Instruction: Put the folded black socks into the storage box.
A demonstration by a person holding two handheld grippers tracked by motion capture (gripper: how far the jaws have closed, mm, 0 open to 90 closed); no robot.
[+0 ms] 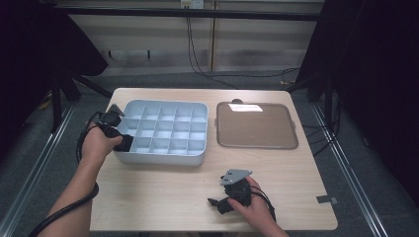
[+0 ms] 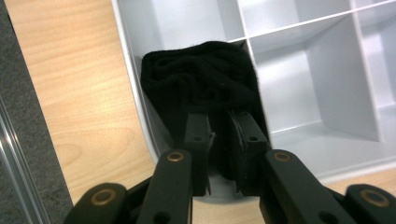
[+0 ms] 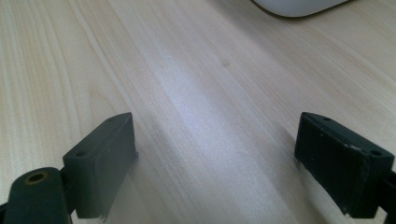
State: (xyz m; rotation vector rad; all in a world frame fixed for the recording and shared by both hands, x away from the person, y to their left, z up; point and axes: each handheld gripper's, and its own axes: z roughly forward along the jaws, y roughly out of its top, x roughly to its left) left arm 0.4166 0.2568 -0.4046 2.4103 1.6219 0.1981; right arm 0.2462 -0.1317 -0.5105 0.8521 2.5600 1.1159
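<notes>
Lab-like recording booth, black curtains [image 1: 380, 74], metal frame rail [image 1: 188, 12], trailing cables [image 1: 197, 59], wooden table [image 1: 163, 192]

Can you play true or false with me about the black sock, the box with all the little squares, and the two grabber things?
1. The black sock sits in a corner compartment of the grey box. True.
2. The right gripper is holding a sock. False: its jaws stand wide apart over bare wooden table, with nothing between them.
3. The lid is on the box. False: it lies flat on the table beside the box.
4. The left gripper is at the box's near left corner. True.
5. Every compartment holds a sock. False: the other compartments in view look empty.
</notes>
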